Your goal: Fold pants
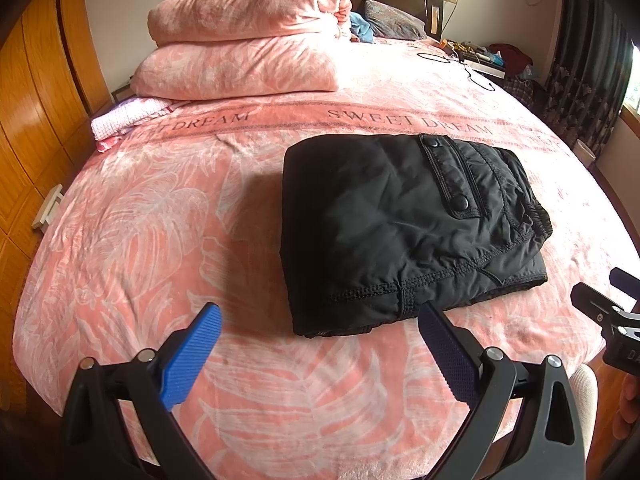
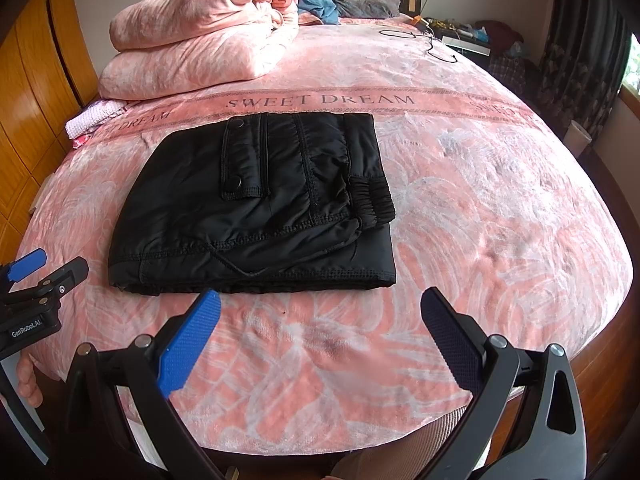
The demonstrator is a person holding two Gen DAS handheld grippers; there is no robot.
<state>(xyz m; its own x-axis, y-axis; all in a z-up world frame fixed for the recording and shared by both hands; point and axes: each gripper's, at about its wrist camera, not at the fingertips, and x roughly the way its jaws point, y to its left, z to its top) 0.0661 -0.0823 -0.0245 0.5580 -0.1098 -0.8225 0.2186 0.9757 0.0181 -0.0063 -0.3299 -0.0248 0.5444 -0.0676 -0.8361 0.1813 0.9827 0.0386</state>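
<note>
Black pants lie folded into a thick rectangle on the pink bed cover, snap pocket flap and elastic waistband on top. In the right wrist view the same pants sit just beyond the fingertips. My left gripper is open, held above the cover near the pants' front edge, with nothing between its blue pads. My right gripper is open too and empty, a little short of the fold. Each gripper shows at the edge of the other's view: the right gripper, the left gripper.
Folded pink quilts are stacked at the head of the bed, with a small pink cloth beside them. Wooden wardrobe doors run along the left. A cluttered nightstand and dark curtains stand at the right.
</note>
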